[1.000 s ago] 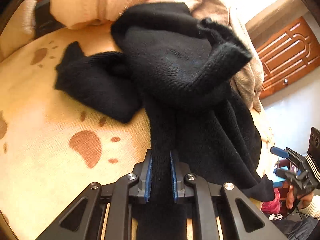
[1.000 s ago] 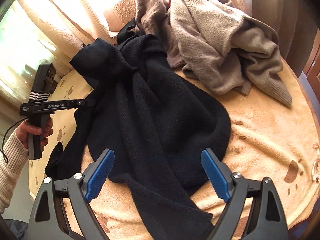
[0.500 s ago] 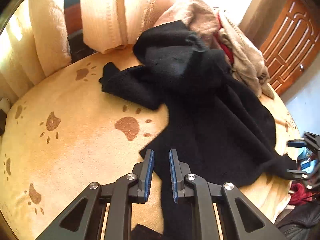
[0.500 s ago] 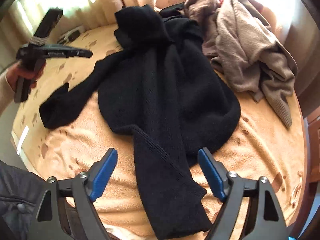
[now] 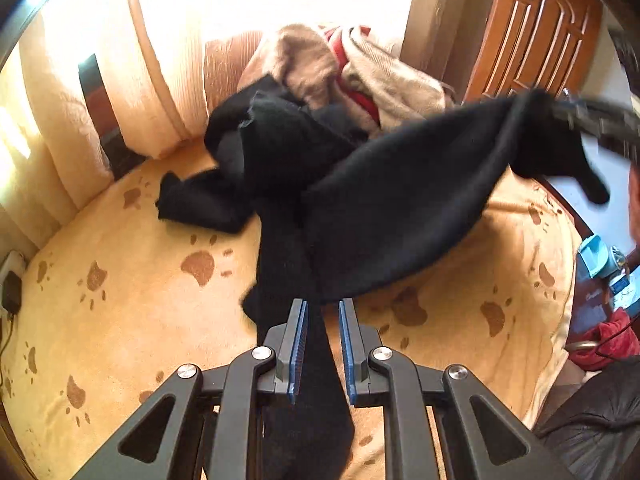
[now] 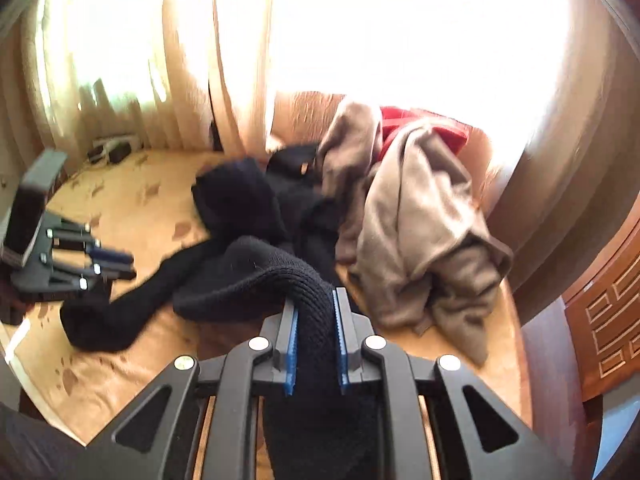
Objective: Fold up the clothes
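Your left gripper (image 5: 323,350) is clamped on a strip of the black sweater (image 5: 384,208) that runs straight out between its blue pads and hangs below them, so the cloth lies dead ahead of that claw. Your right gripper (image 6: 314,344) is likewise closed on a thick ribbed edge of the same sweater, with knit bunched between the pads and more draping underneath. From each grip the fabric rises off the paw-print blanket (image 5: 120,320): in the left view a broad panel is stretched taut up and to the right towards your other tool, blurred at the frame's edge, so the long axis of the lifted part runs between your two hands. The rest trails away from you. One sleeve (image 5: 196,204) lies on the blanket to the left, and the bunched upper body sits against the beige garments (image 6: 416,232) heaped at the back. Neither hand is clearly nearer that bunched end. To my eye the sweater is neither flat nor folded yet. I would judge that spreading it turns on keeping the held edge level and square to the trailing body, clear of the heap.
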`<action>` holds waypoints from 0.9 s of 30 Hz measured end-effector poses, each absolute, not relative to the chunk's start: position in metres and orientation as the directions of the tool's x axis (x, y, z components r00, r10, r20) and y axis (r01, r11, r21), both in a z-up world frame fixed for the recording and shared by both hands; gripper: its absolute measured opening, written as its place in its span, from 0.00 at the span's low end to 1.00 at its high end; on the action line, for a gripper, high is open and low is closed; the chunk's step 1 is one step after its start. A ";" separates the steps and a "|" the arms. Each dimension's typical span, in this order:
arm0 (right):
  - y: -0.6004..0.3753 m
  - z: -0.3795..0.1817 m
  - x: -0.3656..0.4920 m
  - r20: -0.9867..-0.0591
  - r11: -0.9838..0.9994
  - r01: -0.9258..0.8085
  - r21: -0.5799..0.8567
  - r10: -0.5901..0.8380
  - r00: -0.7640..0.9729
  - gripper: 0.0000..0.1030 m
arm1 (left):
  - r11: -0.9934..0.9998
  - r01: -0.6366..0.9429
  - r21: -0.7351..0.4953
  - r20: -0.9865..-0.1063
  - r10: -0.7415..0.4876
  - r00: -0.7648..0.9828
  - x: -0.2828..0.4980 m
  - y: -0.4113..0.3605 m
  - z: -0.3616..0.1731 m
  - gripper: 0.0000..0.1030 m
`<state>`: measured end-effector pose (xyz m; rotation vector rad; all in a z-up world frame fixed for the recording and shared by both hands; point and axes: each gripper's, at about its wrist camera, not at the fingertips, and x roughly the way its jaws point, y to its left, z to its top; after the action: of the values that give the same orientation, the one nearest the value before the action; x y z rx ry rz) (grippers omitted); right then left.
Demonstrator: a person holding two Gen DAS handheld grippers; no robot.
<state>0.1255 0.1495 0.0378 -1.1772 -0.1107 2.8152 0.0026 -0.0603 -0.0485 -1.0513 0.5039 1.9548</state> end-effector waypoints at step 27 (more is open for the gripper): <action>0.128 0.100 0.066 -0.603 -0.978 0.064 -0.199 0.071 -0.795 0.10 | -0.587 -0.685 0.431 -0.551 0.430 -0.715 0.047 0.055 -0.075 0.13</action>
<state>0.0660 0.1285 0.1003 -1.0050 -0.3304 2.9540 0.0473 0.0553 -0.0754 -0.5205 0.8443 2.2818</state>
